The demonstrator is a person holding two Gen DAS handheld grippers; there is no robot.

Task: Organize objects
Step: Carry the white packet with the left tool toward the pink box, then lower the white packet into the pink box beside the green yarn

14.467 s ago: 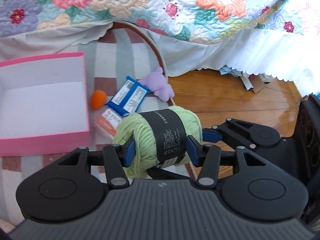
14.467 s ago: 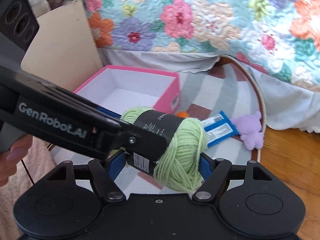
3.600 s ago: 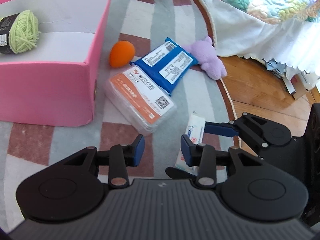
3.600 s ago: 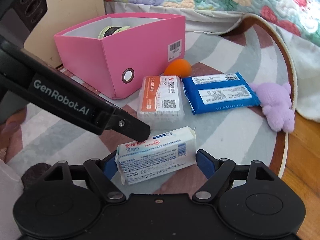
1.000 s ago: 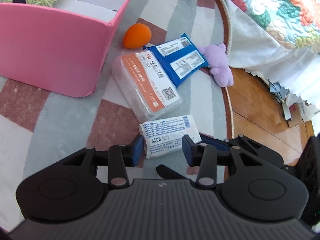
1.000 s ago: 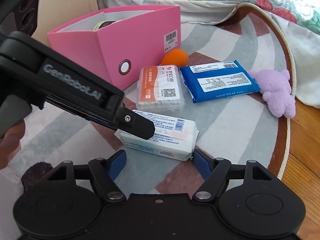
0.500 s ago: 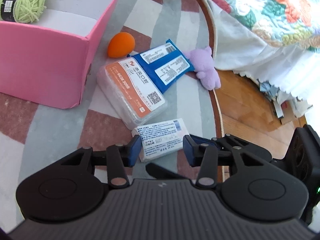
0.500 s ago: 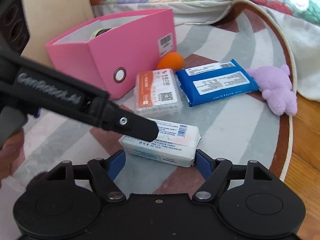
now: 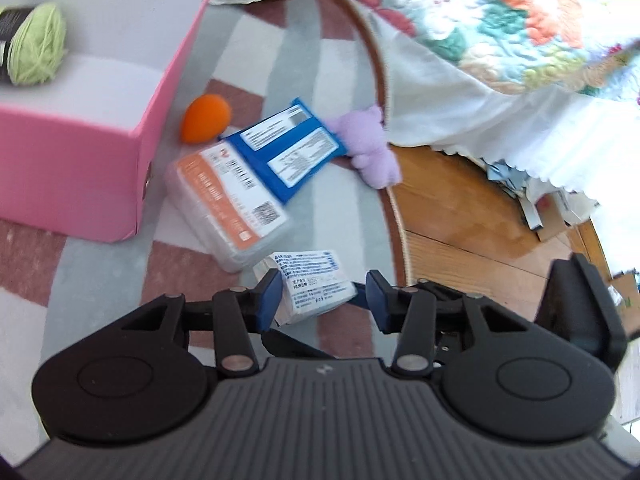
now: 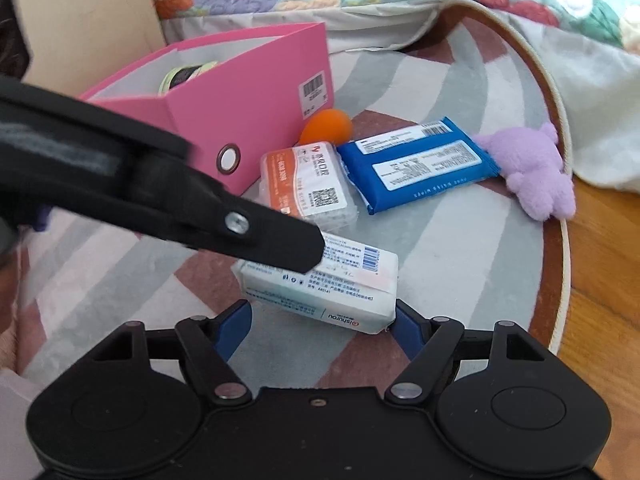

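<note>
Step in hand: lifting white tissue pack (image 10: 320, 284) off rug (image 10: 460, 260), both grippers on it. R gripper (image 10: 320, 320) spans pack's long ends, jaws closing on it. L gripper (image 9: 322, 294) narrow, across pack's short width; whether pads bite, can't tell. Next, I judge: carry to pink box (image 9: 80, 184), needs both moving together. L view shows yarn (image 9: 36, 50) in box; R view shows box's barcode side.

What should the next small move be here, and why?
Probably lift the white pack with the right gripper toward the pink box. Its closing fingers bracket both ends of the pack, while the left gripper touches it on one side only. The box holds just yarn, with room left.
</note>
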